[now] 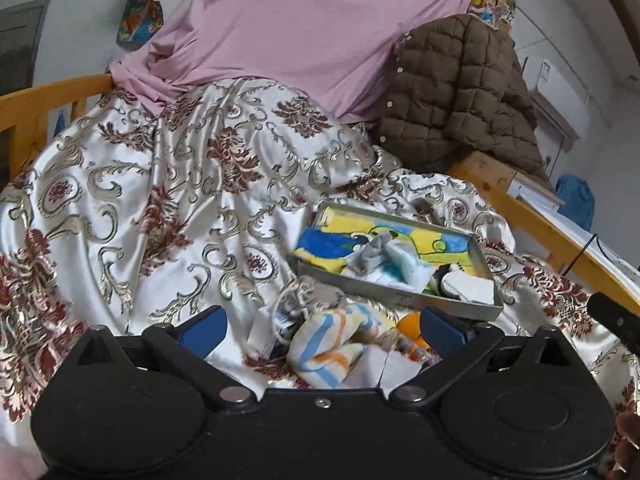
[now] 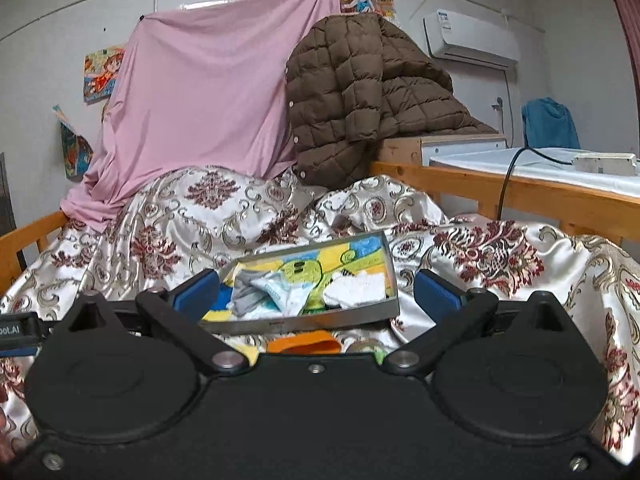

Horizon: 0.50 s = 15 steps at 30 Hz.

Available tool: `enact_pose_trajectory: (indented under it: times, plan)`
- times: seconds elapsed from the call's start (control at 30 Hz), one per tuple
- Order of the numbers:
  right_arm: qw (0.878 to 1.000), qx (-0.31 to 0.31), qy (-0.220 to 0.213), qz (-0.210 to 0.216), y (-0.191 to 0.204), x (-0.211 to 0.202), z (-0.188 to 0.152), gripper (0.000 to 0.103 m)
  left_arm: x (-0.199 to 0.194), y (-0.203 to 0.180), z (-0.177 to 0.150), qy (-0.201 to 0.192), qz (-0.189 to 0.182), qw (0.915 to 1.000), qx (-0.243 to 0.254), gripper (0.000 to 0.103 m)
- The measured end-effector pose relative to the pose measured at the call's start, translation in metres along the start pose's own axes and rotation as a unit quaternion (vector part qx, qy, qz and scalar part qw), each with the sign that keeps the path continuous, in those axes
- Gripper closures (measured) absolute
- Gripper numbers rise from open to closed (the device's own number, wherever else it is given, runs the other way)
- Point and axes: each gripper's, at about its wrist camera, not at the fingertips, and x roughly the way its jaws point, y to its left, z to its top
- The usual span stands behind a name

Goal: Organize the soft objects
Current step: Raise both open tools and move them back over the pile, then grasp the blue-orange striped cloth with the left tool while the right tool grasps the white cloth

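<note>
My left fingers (image 1: 322,330) and right fingers (image 2: 316,292) were spread, holding nothing. Just before the metal tray (image 1: 404,298), a striped cloth (image 1: 332,346) lay loose on the bed; socks (image 1: 384,258) already lay inside the tray, so sorting seemed partway.

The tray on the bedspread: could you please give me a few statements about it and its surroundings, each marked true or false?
1. The metal tray holds small folded fabric items. True.
2. The left gripper is clamped on the striped cloth. False: its jaws stand open around it.
3. A brown quilted jacket lies behind the tray. True.
4. The right gripper grips the tray. False: it is open.
</note>
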Motion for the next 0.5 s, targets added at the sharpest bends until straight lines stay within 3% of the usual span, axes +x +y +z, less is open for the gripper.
enact_pose_trajectory:
  times: [0.13,0.3,0.5]
  plan:
    - [1.0,-0.01,0.015,0.002,0.005,-0.001,-0.006,0.001,0.0,0.002,-0.003,0.012,0.009,0.9999,0.001,0.001]
    - [0.999,-0.025,0.043,0.012,0.015,0.004,-0.016,0.001,0.014,0.002,-0.009,0.056,0.057,0.9968,0.013,0.001]
    - [0.995,-0.056,0.076,0.023,0.031,0.014,-0.03,0.001,0.02,0.005,-0.012,0.076,0.079,0.9938,0.017,0.001]
